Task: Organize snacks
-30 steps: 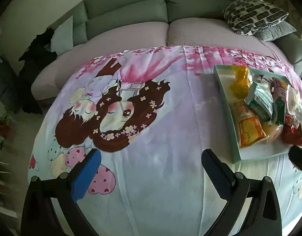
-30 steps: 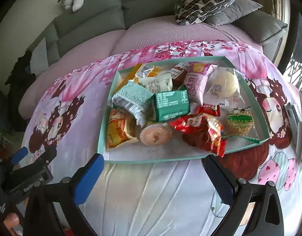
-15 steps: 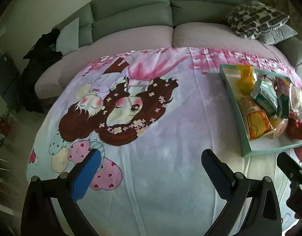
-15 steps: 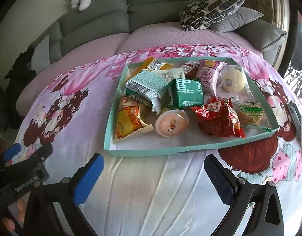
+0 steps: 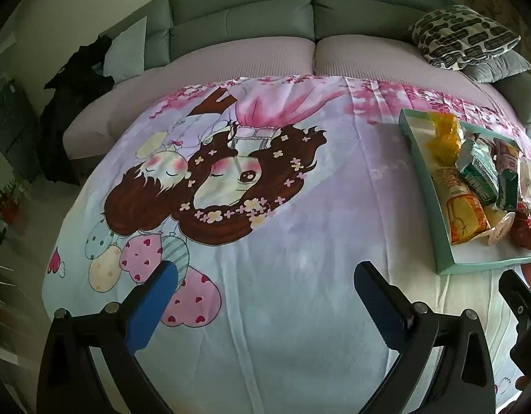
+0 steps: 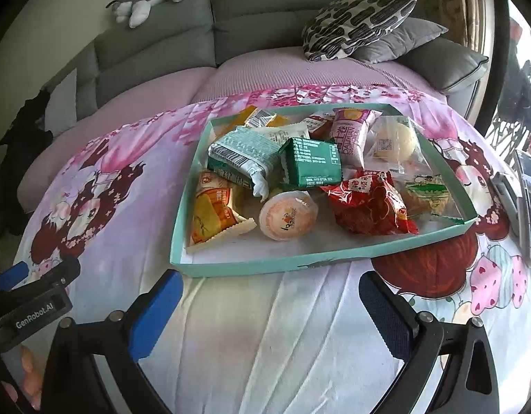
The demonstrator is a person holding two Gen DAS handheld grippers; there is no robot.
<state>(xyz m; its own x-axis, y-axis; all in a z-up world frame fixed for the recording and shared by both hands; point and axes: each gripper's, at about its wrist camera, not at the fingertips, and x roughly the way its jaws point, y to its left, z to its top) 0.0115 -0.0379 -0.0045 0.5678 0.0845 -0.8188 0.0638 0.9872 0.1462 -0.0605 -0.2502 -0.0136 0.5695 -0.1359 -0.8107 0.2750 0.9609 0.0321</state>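
Right wrist view — one tray (image 6: 231, 269), two green packets (image 6: 312, 167), one jelly cup (image 6: 288, 215).

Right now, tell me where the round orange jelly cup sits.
In the right wrist view the jelly cup lies near the front of the teal tray, between the orange snack packet on its left and the red wrapper on its right.

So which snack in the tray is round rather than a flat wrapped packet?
The peach-coloured jelly cup, near the front of the teal tray, between the orange packet and the red packet; its lid faces the camera.
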